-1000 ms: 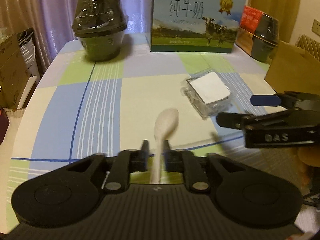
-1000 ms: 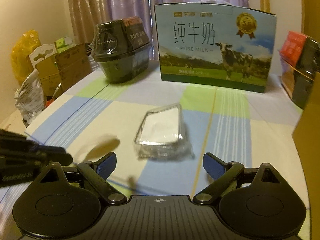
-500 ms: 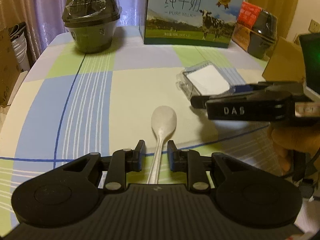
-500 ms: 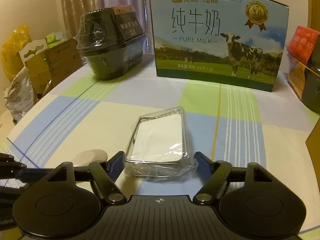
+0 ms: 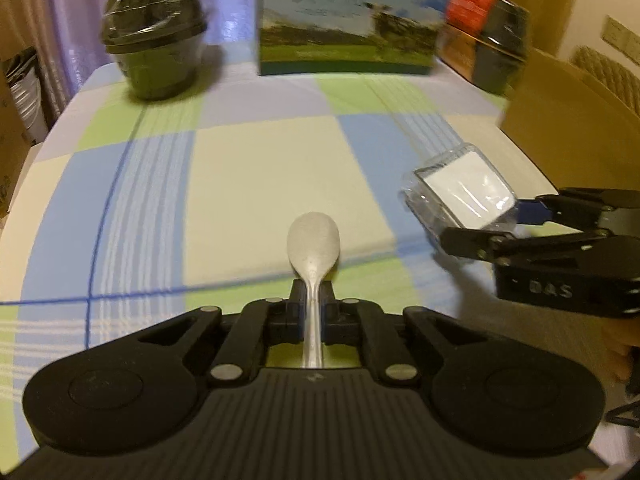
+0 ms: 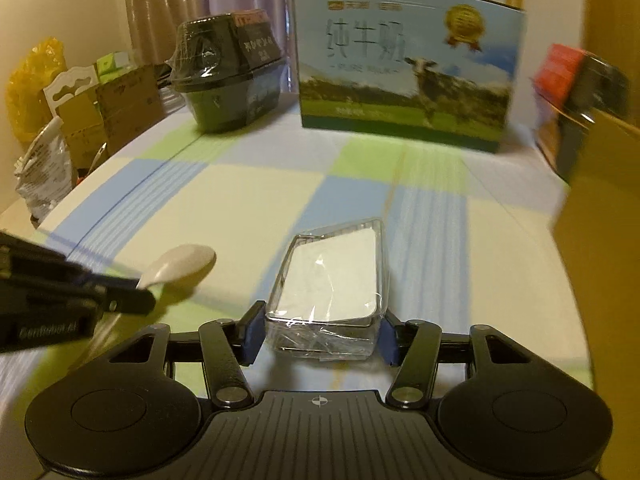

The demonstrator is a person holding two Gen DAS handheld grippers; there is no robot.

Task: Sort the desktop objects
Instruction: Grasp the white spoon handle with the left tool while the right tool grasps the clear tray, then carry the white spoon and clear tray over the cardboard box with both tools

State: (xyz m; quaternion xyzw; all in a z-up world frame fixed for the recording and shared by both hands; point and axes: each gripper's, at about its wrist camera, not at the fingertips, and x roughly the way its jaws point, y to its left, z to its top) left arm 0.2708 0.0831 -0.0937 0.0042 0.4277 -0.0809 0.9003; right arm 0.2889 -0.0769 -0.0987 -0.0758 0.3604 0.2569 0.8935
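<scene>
Currently, the left claw (image 5: 314, 300) is closed tight on the handle of the pale spoon (image 5: 314, 240), gripping just behind the bowl, which projects forward over the counter (image 5: 280, 160). Whether the spoon is fully clear of the checked cloth cannot be confirmed from either view.

The right claw (image 6: 320, 332) has its blue pads (image 6: 251, 336) pressed against both sides of the clear plastic box (image 6: 332, 280), which has a white insert under wrapping film. The box sits squarely between the pads, near end in the grip, far end pointing toward the milk carton (image 6: 404, 68). It appears to ride just above the cloth, though lift is uncertain.

Beyond the two claws, a black wrapped bowl (image 6: 228, 72) stands at the far left of the counter and a brown cardboard box (image 6: 600, 240) rises at the right edge.

Step in hand, by judgement: both items are secured and ready to be carried to their sorting place. The cardboard box is a likely destination, but this is unconfirmed. The next move calls for a level carry, steady grip on the slippery film, and separation between the claws, which sit near each other.
</scene>
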